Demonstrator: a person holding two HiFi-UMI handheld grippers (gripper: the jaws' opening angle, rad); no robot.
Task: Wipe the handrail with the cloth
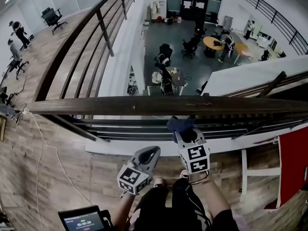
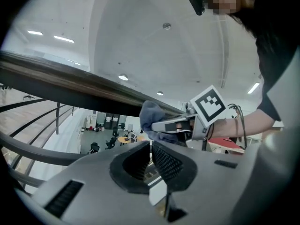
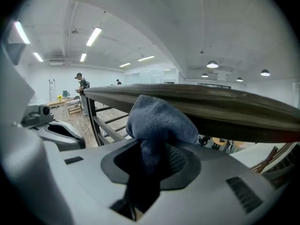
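A dark wooden handrail [image 1: 144,105] runs left to right across the head view, on a balcony railing. My right gripper [image 1: 185,129] is shut on a blue-grey cloth [image 1: 180,124] just below the rail's near side. In the right gripper view the cloth [image 3: 159,121] bulges out of the jaws and touches the underside of the handrail [image 3: 211,104]. My left gripper [image 1: 153,153] hangs lower and to the left, shut with nothing in it. In the left gripper view the handrail [image 2: 70,86] crosses above, and the cloth [image 2: 152,118] shows in the right gripper ahead.
Dark metal bars [image 1: 144,129] run under the rail. Another railing [image 1: 91,37] leads away at the left. Beyond the rail is a drop to a lower floor with tables and chairs [image 1: 211,44]. A red panel [image 1: 292,162] stands right. A cable [image 1: 43,143] crosses the wooden floor.
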